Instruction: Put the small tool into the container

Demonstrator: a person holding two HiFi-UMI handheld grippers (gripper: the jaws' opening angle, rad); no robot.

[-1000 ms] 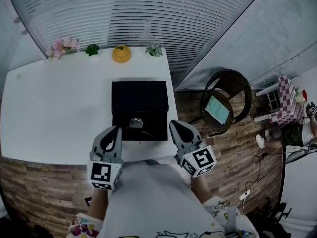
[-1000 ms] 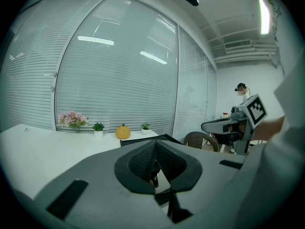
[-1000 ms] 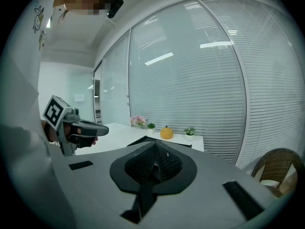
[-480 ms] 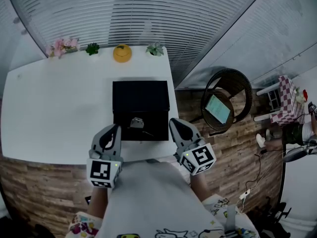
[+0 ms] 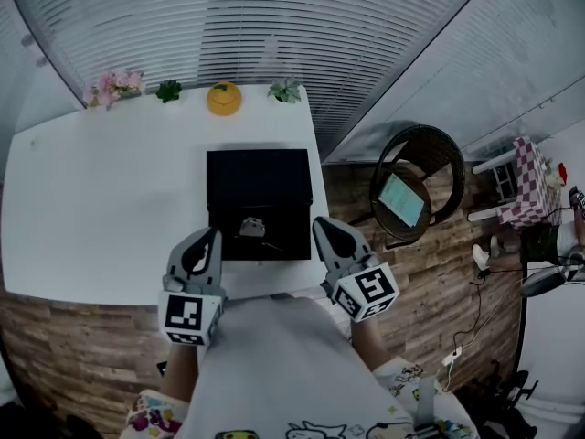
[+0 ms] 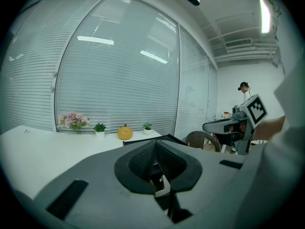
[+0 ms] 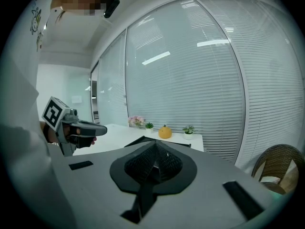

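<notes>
1. My left gripper (image 5: 209, 240) has its jaws pressed together with nothing between them. My right gripper (image 5: 323, 228) is the same, pads meeting and empty. Both hover over the near edge of the table (image 5: 110, 208), close to my body.
2. The black container (image 5: 274, 176) sits at my 12 o'clock. The small tool (image 5: 251, 228), a silvery piece, lies within its outline, in the 6 o'clock half.
3. From the tool, my left gripper is at about 8 o'clock and my right at about 3 o'clock. Both are near it, neither touching.
4. I can't tell whether the tool rests down inside the container or on a flat near panel of it.
5. As I judge it, this fits two stages. Either the tool lies where the task wants it and my grippers are clear, or it lies on the near panel waiting to be gripped.
6. Any further move calls first for a closer look at how the tool sits. A pick would need one pair of jaws parted over a small, low target.
</notes>
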